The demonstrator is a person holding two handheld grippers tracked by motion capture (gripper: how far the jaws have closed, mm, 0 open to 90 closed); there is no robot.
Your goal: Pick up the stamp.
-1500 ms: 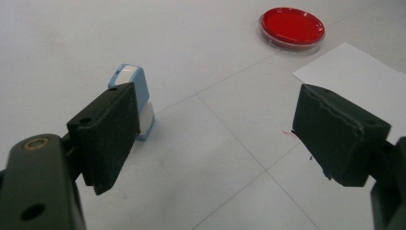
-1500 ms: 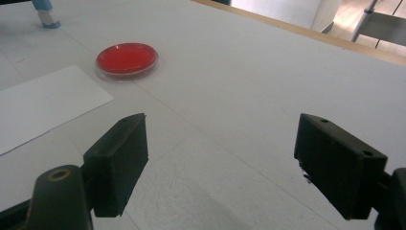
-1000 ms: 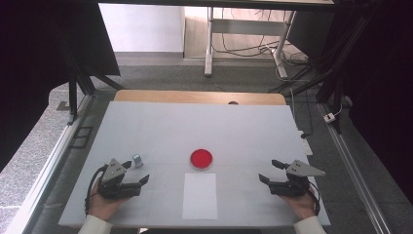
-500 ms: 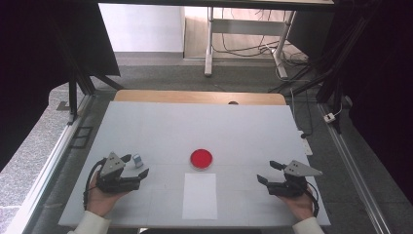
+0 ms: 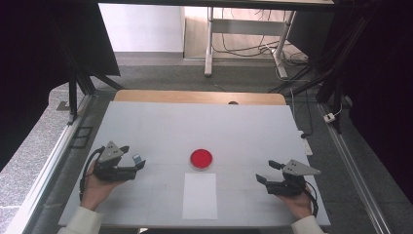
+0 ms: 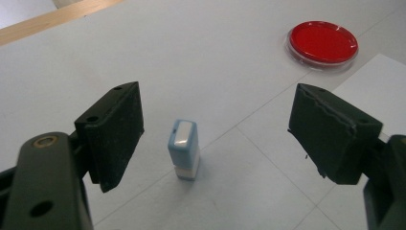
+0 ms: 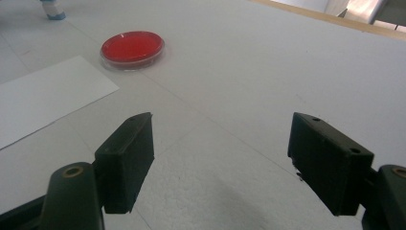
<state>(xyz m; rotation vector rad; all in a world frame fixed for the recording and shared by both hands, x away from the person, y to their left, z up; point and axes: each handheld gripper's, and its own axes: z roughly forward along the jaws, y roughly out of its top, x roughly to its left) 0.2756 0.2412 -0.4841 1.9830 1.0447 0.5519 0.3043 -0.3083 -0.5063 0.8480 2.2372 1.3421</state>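
Here, at the left of the bench (image 5: 160,122), the left gripper (image 6: 215,139) has its jaws spread wide around a small blue-and-white stamp (image 6: 184,148) that stands upright on the white surface, between the two jaws and touching neither, somewhat nearer the left-hand one. In the high view the same stamp (image 5: 138,159) sits just past the tips of that left gripper (image 5: 139,165). Beyond the right-hand jaw lies a round red ink pad (image 6: 323,42), with a white sheet of paper (image 6: 378,91) just beside it. Farther right, the right gripper (image 7: 221,153) also holds its jaws wide open over bare bench, gripping nothing, well apart from the red pad (image 7: 132,47) and the paper (image 7: 45,93). The likely risk is that the stamp, tall and narrow, tips over if the nearer jaw meets it first while closing off-centre, or that a grip high on the cap lets it swing.
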